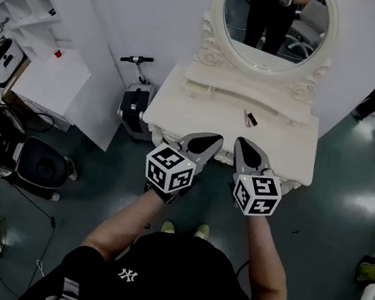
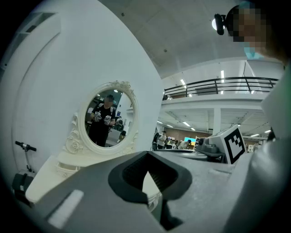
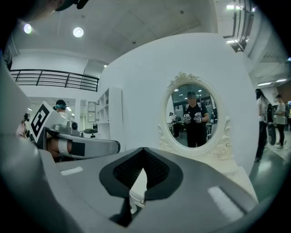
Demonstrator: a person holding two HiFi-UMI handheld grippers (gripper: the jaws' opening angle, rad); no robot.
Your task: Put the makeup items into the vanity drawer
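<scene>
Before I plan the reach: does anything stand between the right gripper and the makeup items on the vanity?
Nothing visible does. The makeup items lie on the bare vanity top, just beyond the shut right gripper.

— What carries everything here?
— A white vanity (image 1: 193, 119) with a carved front edge. It stands on the dark floor (image 1: 345, 173).
— And on its top?
— Two small makeup items (image 1: 250, 118), close together right of centre. One is pinkish, one dark; both are too small to name. They lie just before the raised back step (image 1: 240, 96), which bears the oval mirror (image 1: 275, 25).
</scene>
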